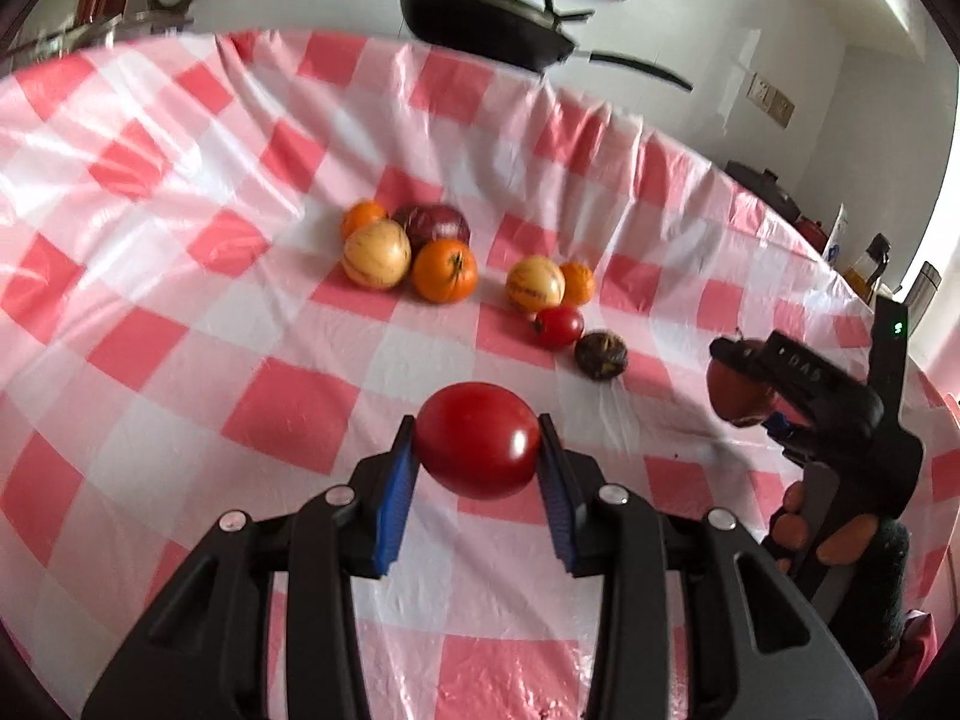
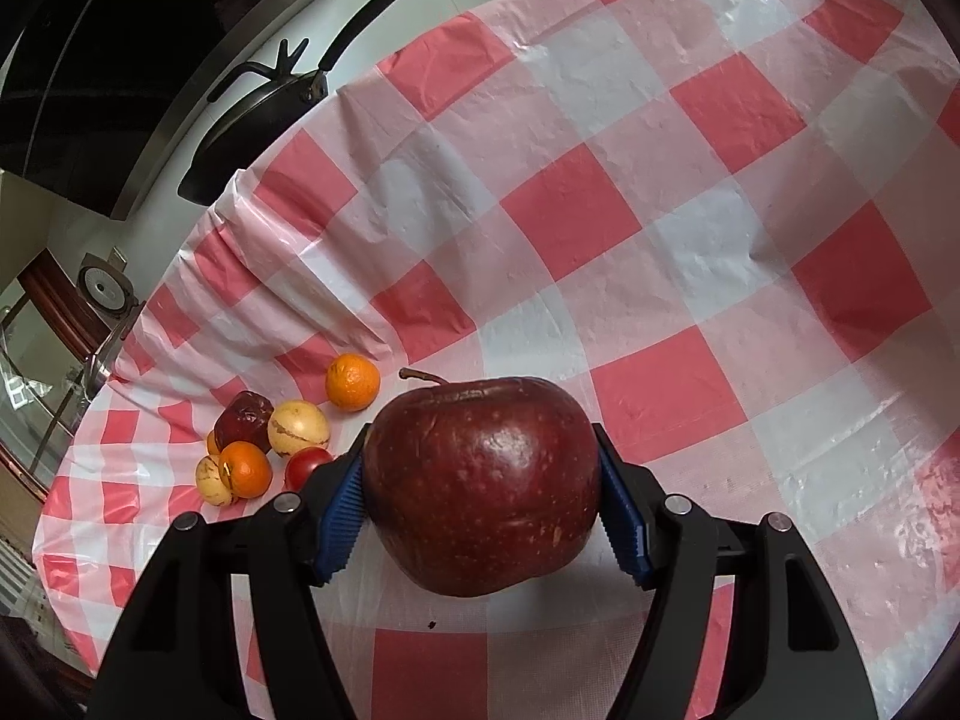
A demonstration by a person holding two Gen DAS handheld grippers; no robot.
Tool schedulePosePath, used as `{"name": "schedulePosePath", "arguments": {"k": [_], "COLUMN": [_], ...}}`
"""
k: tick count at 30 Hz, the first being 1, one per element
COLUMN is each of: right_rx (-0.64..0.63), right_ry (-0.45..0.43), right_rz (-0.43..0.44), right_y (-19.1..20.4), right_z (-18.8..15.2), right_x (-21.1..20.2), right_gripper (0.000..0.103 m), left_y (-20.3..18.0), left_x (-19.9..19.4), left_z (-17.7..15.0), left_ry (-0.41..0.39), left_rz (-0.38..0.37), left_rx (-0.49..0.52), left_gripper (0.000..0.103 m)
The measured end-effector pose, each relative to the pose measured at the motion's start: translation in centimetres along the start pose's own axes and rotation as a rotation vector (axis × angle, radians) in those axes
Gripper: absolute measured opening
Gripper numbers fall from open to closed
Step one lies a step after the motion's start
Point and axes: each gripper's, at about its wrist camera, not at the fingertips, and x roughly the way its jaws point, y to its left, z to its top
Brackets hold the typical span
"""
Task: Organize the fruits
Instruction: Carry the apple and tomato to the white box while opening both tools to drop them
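My left gripper (image 1: 478,441) is shut on a red tomato (image 1: 478,440) and holds it above the checked tablecloth (image 1: 180,300). My right gripper (image 2: 480,474) is shut on a big dark red apple (image 2: 480,483); it also shows in the left wrist view (image 1: 741,387), to the right. Further back lie two groups of fruit: two oranges (image 1: 444,270), a pale yellow melon (image 1: 377,255) and a dark red apple (image 1: 438,225); then a second yellow melon (image 1: 535,282), an orange (image 1: 577,283), a small tomato (image 1: 559,326) and a dark wrinkled fruit (image 1: 601,355).
A black frying pan (image 1: 486,24) stands behind the table's far edge. Bottles and kitchen items (image 1: 864,264) sit at the far right. The person's hand (image 1: 798,531) holds the right gripper's handle. The tablecloth stretches far to the right in the right wrist view (image 2: 720,210).
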Motion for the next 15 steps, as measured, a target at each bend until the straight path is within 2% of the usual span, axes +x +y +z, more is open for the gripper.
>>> {"name": "schedulePosePath", "arguments": {"k": [5,11,15], "right_rx": [0.0,0.024,-0.02], "right_ry": [-0.004,0.086,0.126], "right_rz": [-0.033,0.019,0.057], "right_y": [0.5,2.1,4.4], "right_z": [-1.0,-4.9,-8.3], "right_x": [-1.2,-3.5,-5.7], "right_gripper": [0.067,0.067,0.067], "left_y": [0.4,2.8,4.8], "left_x": [-2.8,-6.6,-10.1], "left_z": [-0.7,-2.0,-3.8], "left_ry": [-0.048,-0.098,-0.132], "left_rz": [-0.029,-0.024,0.009], "left_rx": [-0.026,-0.105,-0.122], "left_gripper": [0.039,0.039,0.039]}}
